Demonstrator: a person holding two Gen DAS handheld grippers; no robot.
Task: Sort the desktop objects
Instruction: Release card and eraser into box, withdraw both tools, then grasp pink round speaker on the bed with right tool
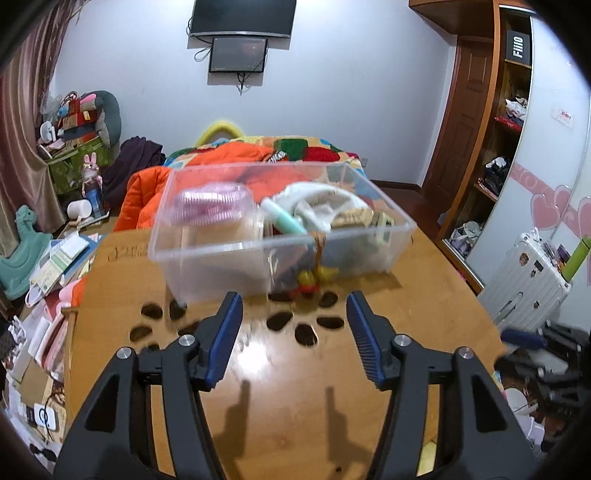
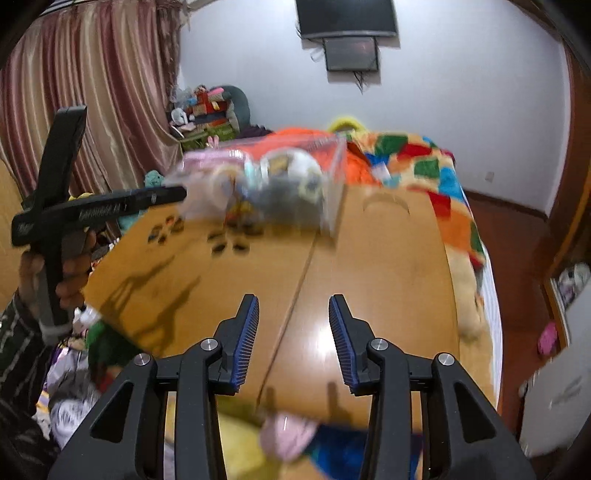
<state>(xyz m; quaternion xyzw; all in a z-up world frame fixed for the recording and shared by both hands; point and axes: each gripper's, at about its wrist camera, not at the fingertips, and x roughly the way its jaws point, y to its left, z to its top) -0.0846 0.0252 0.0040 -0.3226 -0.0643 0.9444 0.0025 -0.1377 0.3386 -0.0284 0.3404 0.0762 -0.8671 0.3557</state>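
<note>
A clear, hard plastic bin (image 1: 280, 225) with straight walls and rounded corners sits on the glossy wooden table (image 1: 295, 387), at twelve o'clock from the left gripper (image 1: 294, 308) and well apart from it. Inside lie a pink ridged, comb-like brush (image 1: 212, 203), a mint green tube (image 1: 284, 218), a crumpled white cloth (image 1: 317, 201) and small yellow duck shapes (image 1: 317, 277) pressed against the front wall; the rest of the pile is too jumbled behind the plastic to name. The left gripper's black fingers with ribbed blue pads (image 1: 225, 332) stand wide apart, holding nothing. The right gripper (image 2: 293, 310) is likewise spread and empty over the table, where a seam (image 2: 295, 280) runs between two boards. From the right wrist view the bin is at about eleven o'clock, smeared by blur, and the left hand (image 2: 55, 273) grips its black handle at nine o'clock. Dark oval cutouts (image 1: 306, 334) dot the tabletop just before the bin. Beyond the table lie an orange quilt (image 1: 147, 192) and a patchwork blanket (image 2: 424, 162); a dark television (image 1: 242, 18) hangs on the white wall, and striped pink curtains (image 2: 92, 74) fall at ten o'clock.
</note>
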